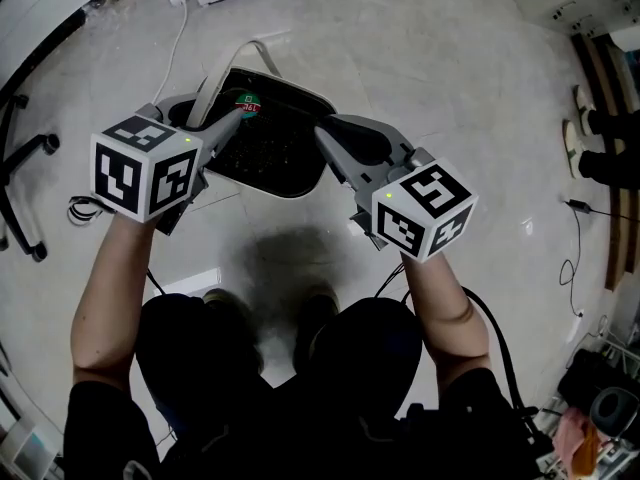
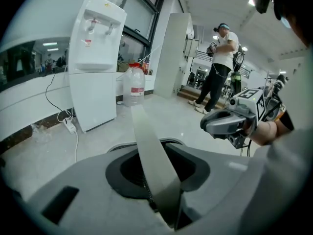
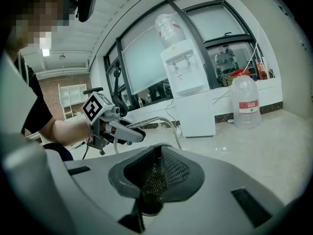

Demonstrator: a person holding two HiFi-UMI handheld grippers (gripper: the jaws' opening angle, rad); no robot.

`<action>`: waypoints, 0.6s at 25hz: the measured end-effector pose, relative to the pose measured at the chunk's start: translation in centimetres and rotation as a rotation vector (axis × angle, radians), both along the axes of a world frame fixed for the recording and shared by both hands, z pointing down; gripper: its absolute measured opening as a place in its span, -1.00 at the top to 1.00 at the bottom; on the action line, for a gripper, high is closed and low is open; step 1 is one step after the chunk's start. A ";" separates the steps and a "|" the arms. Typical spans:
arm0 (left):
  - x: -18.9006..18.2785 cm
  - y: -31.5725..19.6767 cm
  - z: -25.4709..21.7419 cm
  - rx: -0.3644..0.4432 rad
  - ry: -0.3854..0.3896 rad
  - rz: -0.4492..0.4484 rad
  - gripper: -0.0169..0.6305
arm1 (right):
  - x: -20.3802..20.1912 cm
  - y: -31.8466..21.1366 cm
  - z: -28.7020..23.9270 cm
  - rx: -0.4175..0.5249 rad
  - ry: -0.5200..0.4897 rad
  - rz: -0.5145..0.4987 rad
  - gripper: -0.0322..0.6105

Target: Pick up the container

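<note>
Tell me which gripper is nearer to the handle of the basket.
Left. The left gripper has the handle between its jaws. The right gripper is shut on the mesh rim of the basket, to the side of the handle.

Pale, glossy tiled floor (image 1: 450, 88). Resting on it, at the tips of left gripper (image 1: 238, 116) and right gripper (image 1: 322, 133): black mesh container (image 1: 270, 163). Beyond the left gripper: white water dispenser (image 2: 95, 72), water jug (image 2: 133, 84), power strip (image 2: 70, 125). Well right of the right gripper: probably shoes (image 1: 578, 98), plus a loose cable (image 1: 575, 258).
</note>
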State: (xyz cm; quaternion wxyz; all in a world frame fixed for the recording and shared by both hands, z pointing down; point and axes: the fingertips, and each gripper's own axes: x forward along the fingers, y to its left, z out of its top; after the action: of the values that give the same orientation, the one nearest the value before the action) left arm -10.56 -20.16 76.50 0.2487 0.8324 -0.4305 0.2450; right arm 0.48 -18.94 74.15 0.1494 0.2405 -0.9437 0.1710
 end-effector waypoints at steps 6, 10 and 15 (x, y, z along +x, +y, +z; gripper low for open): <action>-0.5 -0.1 -0.5 0.054 0.012 -0.074 0.79 | 0.1 -0.6 0.1 0.004 0.002 0.024 0.80; -0.5 -0.2 -0.8 0.097 -0.036 -0.060 0.86 | 0.7 -0.8 -0.2 -0.007 0.001 0.046 0.80; -1.1 0.0 -1.6 0.113 -0.089 -0.037 0.87 | 1.7 -0.7 -1.5 -0.029 -0.010 0.082 0.80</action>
State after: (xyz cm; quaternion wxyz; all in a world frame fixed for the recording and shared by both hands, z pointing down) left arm -11.65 -20.16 74.94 0.1863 0.8253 -0.4695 0.2524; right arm 2.18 -19.60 72.70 0.1412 0.2758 -0.9312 0.1918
